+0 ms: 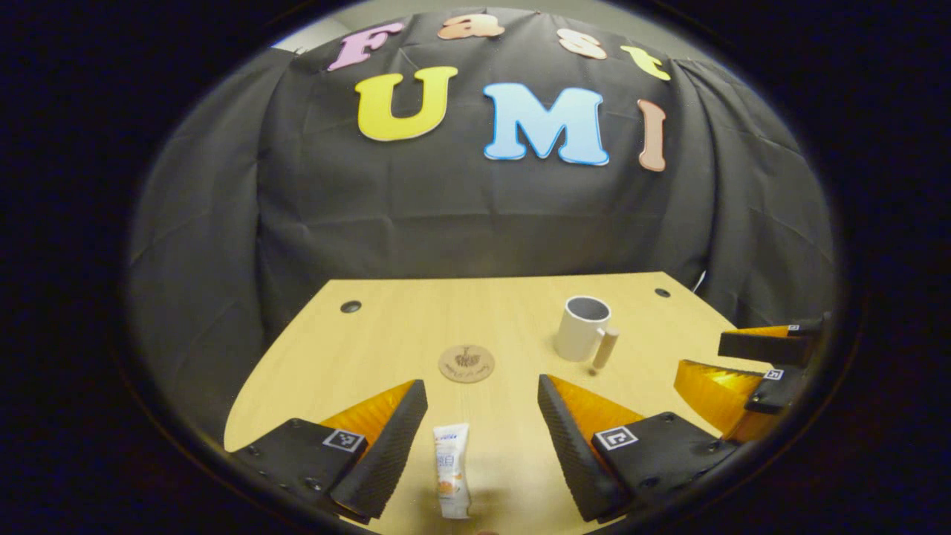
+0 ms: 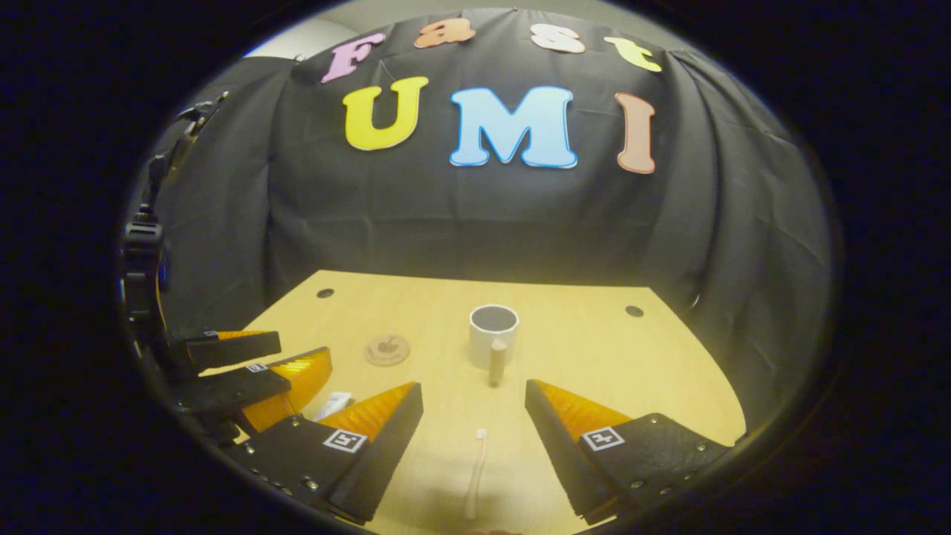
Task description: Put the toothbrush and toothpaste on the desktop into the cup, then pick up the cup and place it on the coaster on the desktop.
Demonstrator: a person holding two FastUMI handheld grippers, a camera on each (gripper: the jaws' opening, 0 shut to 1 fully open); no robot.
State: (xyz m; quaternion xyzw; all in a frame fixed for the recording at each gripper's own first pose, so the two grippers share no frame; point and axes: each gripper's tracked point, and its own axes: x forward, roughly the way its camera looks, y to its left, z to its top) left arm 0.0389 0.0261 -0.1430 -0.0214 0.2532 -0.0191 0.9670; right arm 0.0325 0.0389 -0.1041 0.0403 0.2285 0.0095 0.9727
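Observation:
A white toothpaste tube (image 1: 452,469) lies on the wooden desk between the open fingers of my left gripper (image 1: 481,438), touching neither. The white cup (image 1: 582,328) with a wooden handle stands upright farther back to the right, and the round wooden coaster (image 1: 466,363) lies just beyond the fingertips. In the right gripper view, a pale toothbrush (image 2: 476,472) lies lengthwise between the open fingers of my right gripper (image 2: 472,438). The cup (image 2: 493,336) stands straight ahead, its handle facing me, and the coaster (image 2: 387,349) sits to its left. The toothpaste (image 2: 333,405) peeks out behind my left finger.
The right gripper (image 1: 750,371) shows at the right edge of the left gripper view. The left gripper (image 2: 245,371) shows at the left of the right gripper view. The desk (image 2: 579,349) has dark round holes near its back corners. Black cloth hangs behind.

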